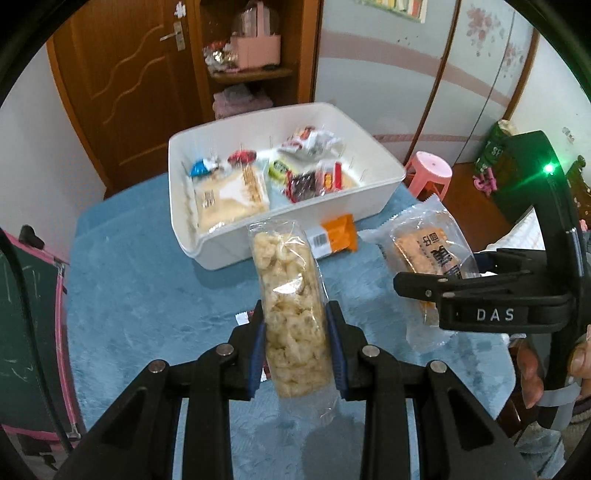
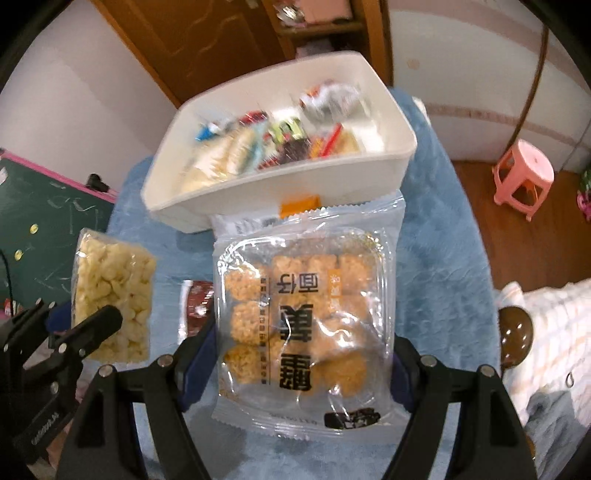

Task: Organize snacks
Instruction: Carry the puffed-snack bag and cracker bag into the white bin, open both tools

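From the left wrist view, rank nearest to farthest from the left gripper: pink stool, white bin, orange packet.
1. Orange packet, on the blue cloth just ahead, against the bin's near wall.
2. White bin, behind the packet, centre.
3. Pink stool, on the floor beyond the table, right.

The left gripper holds a puffed snack pack.

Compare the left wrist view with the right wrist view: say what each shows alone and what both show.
Only the left wrist view shows the door handle and the right gripper's green light.

Only the right wrist view shows the dark red packet lying on the blue cloth, and the checked fabric.

Both show the white bin of snacks, the orange packet, the pink stool, the left gripper shut on the puffed snack pack and the right gripper shut on the rice cracker tray pack.
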`<state>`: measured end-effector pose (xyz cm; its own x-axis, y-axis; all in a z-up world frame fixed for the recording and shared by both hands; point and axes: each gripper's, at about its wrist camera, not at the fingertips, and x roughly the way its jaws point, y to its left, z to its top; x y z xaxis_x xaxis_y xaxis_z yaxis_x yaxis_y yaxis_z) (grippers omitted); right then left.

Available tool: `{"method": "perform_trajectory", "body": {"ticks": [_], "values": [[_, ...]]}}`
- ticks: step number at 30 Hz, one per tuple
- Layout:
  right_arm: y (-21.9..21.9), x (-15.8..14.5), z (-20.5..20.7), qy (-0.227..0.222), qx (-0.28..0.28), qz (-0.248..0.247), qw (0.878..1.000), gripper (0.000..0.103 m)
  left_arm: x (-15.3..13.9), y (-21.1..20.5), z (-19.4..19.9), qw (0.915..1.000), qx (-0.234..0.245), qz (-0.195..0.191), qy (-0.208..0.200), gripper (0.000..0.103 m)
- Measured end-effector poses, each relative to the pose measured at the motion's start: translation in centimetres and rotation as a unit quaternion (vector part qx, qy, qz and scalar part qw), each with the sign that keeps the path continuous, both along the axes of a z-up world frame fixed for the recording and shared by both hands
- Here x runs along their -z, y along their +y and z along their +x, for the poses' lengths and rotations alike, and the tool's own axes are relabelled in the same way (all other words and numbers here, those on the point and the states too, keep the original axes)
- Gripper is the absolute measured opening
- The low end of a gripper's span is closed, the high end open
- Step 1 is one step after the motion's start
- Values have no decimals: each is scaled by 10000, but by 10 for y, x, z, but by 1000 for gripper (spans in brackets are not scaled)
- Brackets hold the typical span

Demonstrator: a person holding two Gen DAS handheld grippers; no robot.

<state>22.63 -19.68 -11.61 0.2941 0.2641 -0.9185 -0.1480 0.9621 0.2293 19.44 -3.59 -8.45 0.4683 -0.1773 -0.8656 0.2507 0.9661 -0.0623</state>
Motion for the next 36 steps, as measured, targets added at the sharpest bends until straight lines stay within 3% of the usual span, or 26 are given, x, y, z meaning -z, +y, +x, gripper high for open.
{"method": "perform_trajectory", "body": {"ticks": [11,20,29,36], "values": [[11,-76,-27,-687,-476,286,9961,78,-61,1,-20,9985,147,157,-501,29],[11,-134,-31,-1359,-608,222,9886,78,-109,21,-7,9960,-159,240,-846,29],[11,-222,2,-2328,-344,206,9717,79,-186,28,27,9854,-382,384,-1615,29],[15,-252,49,-2658,-79,284,9636,79,-219,26,74,9773,-523,577,-1968,29]]}}
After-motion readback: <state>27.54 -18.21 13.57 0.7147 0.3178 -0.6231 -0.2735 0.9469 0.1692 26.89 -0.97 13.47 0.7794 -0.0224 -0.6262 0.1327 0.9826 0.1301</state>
